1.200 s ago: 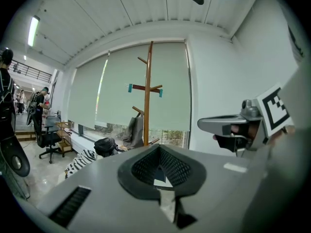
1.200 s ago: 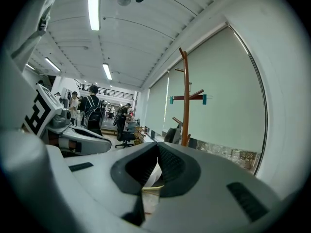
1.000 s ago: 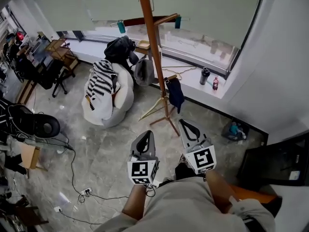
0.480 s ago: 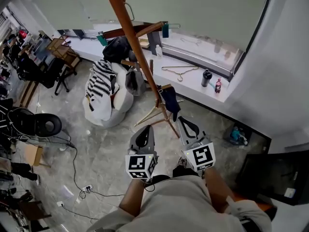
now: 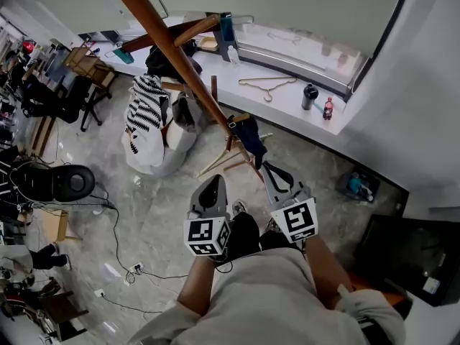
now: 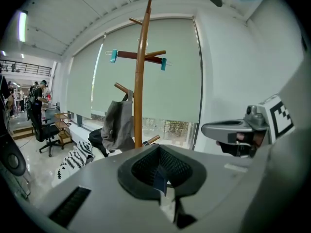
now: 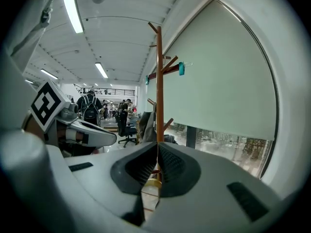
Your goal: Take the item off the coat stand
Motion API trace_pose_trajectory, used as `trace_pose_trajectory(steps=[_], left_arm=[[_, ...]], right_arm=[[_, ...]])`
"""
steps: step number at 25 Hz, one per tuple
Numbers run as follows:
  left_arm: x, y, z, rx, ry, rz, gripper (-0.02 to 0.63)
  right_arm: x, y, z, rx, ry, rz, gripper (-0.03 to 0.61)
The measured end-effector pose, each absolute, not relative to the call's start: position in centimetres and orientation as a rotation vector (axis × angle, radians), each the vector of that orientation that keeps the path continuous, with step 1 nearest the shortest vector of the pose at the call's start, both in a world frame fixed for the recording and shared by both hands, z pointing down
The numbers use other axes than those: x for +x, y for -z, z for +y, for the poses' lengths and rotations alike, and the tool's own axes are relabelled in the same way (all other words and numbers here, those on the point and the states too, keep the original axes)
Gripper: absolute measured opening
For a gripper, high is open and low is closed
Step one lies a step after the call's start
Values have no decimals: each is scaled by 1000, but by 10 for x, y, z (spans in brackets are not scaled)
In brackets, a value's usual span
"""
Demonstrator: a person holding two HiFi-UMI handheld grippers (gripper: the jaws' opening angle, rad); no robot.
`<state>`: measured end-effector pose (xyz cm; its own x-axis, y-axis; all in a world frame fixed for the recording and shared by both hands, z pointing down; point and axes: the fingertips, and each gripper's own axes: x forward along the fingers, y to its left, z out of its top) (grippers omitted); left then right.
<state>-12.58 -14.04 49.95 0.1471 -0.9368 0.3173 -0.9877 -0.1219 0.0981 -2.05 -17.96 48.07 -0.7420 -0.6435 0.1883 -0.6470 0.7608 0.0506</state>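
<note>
Grey left gripper (image 5: 214, 185) and right gripper (image 5: 269, 171), each bearing black-and-white square markers (image 5: 207, 237), are closed and empty, facing the brown wooden coat stand (image 5: 172, 49).

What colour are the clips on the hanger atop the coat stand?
Teal. The clips show best in the left gripper view, at both ends of the hanger.

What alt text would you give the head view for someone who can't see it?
From above, a person points the left gripper and right gripper, both shut and empty, at a wooden coat stand where a navy item and grey bag hang.
</note>
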Motion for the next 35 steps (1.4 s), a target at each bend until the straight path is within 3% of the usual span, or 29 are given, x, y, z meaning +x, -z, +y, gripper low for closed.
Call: trace_pose_trajectory(steps=[31, 32, 33, 35], left_arm=[[-164, -575, -200, 2115, -358, -1673, 9], [-165, -574, -200, 2116, -360, -1674, 11], [-166, -573, -201, 2117, -362, -1677, 9], [-168, -572, -204, 2120, -366, -1684, 9]], right_arm=[[-50, -626, -277, 1005, -195, -2388, 9], [-52, -630, -278, 989, -208, -2386, 35], [-54, -635, -280, 970, -223, -2383, 102], [-58, -643, -286, 949, -252, -2373, 135]])
